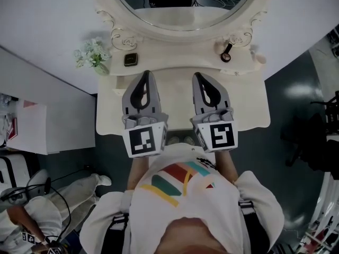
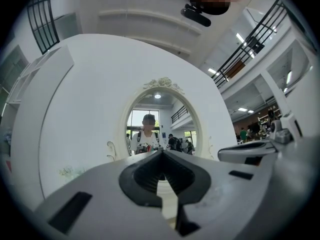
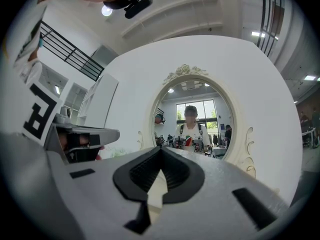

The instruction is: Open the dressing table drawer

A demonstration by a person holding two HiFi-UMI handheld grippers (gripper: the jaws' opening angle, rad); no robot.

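Observation:
The cream dressing table (image 1: 249, 110) stands in front of me with its oval mirror (image 1: 185, 4) at the far side. Its drawer front lies under the near edge and is hidden from the head view. My left gripper (image 1: 146, 74) hovers over the tabletop left of centre, jaws shut with nothing between them. My right gripper (image 1: 197, 76) is held beside it, right of centre, jaws also shut and empty. Both point level at the mirror (image 2: 161, 119), whose frame (image 3: 192, 109) fills each gripper view. The left gripper (image 2: 161, 152) and right gripper (image 3: 161, 149) tips meet in their own views.
A small flower vase (image 1: 94, 56) and a dark square box (image 1: 131, 60) sit on the raised back shelf at the left. A black round item (image 1: 226, 53) lies on the shelf at the right. A white partition (image 1: 47, 105) stands to the left. Dark floor (image 1: 296, 99) is on the right.

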